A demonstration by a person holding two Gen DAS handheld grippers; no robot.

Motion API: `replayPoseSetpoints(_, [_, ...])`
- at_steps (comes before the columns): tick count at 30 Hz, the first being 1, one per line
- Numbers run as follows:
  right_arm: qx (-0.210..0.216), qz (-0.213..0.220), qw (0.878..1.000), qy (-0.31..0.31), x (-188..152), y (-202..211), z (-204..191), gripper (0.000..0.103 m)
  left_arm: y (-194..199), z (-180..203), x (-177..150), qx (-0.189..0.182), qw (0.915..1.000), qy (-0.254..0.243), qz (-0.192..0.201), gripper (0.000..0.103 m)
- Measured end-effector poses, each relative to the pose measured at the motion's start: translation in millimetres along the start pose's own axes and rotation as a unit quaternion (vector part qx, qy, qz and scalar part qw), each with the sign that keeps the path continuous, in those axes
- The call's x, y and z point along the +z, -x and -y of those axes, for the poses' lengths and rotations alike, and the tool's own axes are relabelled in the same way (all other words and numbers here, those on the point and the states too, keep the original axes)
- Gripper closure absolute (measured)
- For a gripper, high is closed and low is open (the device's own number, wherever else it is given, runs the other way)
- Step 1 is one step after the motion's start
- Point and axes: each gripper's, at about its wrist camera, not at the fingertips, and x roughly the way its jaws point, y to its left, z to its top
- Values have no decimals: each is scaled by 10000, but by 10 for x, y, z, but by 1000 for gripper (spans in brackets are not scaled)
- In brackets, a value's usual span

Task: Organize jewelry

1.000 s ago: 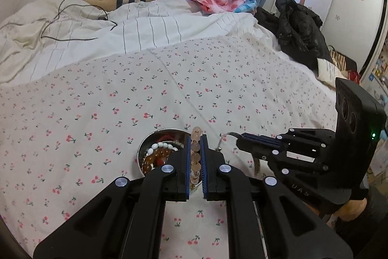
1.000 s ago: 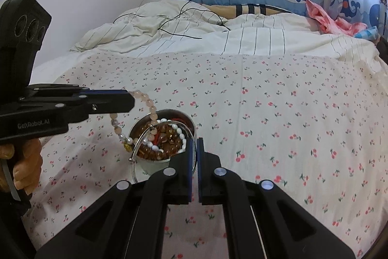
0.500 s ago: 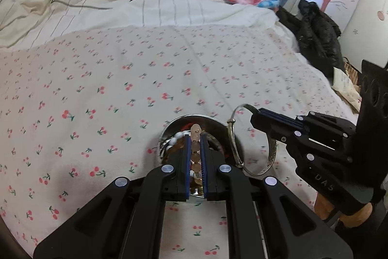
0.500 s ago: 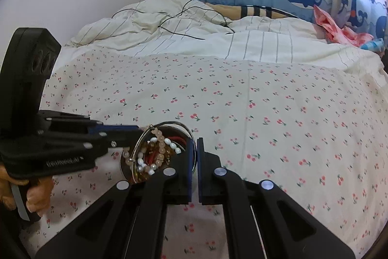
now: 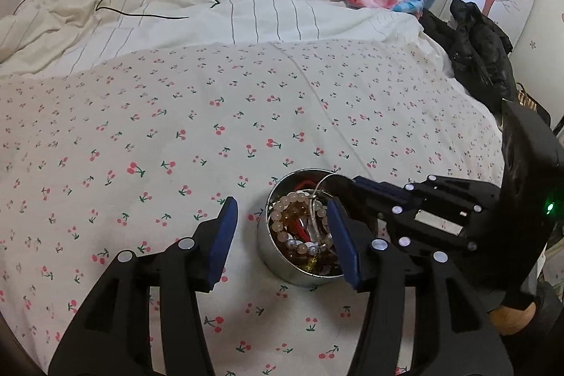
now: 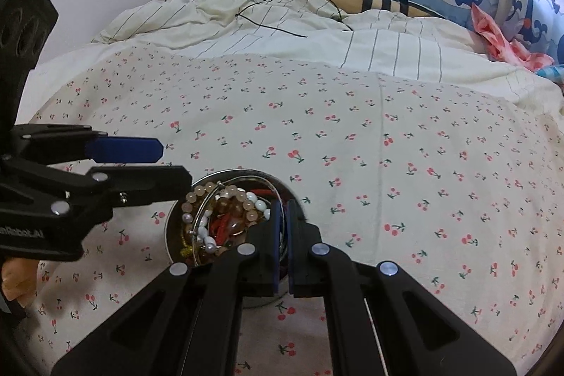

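Steel tin (image 5: 282, 265) of jewelry sits on the cherry-print bedsheet (image 5: 246, 115). Over it, the left hand-held gripper (image 5: 282, 217) has just been opening, nothing between its pads. The right hand-held gripper (image 6: 283, 228), closed on the silver bangle (image 6: 201, 217), hangs at the tin's rim; releasing there could snag the beads or tip the tin. Count: one tin, one bangle, two grippers.
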Motion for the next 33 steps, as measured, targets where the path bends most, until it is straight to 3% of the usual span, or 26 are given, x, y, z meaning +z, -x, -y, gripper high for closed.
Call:
replayPoseSetpoints(10, [-79, -121, 9999, 2, -35, -112, -33, 96, -101, 46, -57, 70, 9999, -32, -117, 45])
replayPoseSetpoints(11, [-90, -110, 9999, -15, -34, -110, -26, 82, -104, 56, -63, 82, 9999, -48, -118, 43])
replayPoseSetpoints(12, [-15, -82, 10000, -53, -41, -102, -17, 75, -110, 77, -69, 109, 9998, -82, -118, 41])
replayPoseSetpoints(17, [-55, 13, 10000, -63, -34, -35, -26, 74, -105, 134, -104, 285, 9994, -190, -65, 33])
replayPoseSetpoints(21, [-278, 151, 9995, -63, -59, 113, -21, 49, 26, 142, -155, 454, 9988, -133, 82, 22])
replayPoseSetpoints(26, [-555, 216, 9979, -256, -210, 375, 42, 33, 263, 154, -295, 773, 9963, -98, 354, 15])
replayPoseSetpoints(33, [-625, 35, 9971, -436, -620, 624, -20, 26, 424, 72, -665, 1130, 9920, 246, 501, 8])
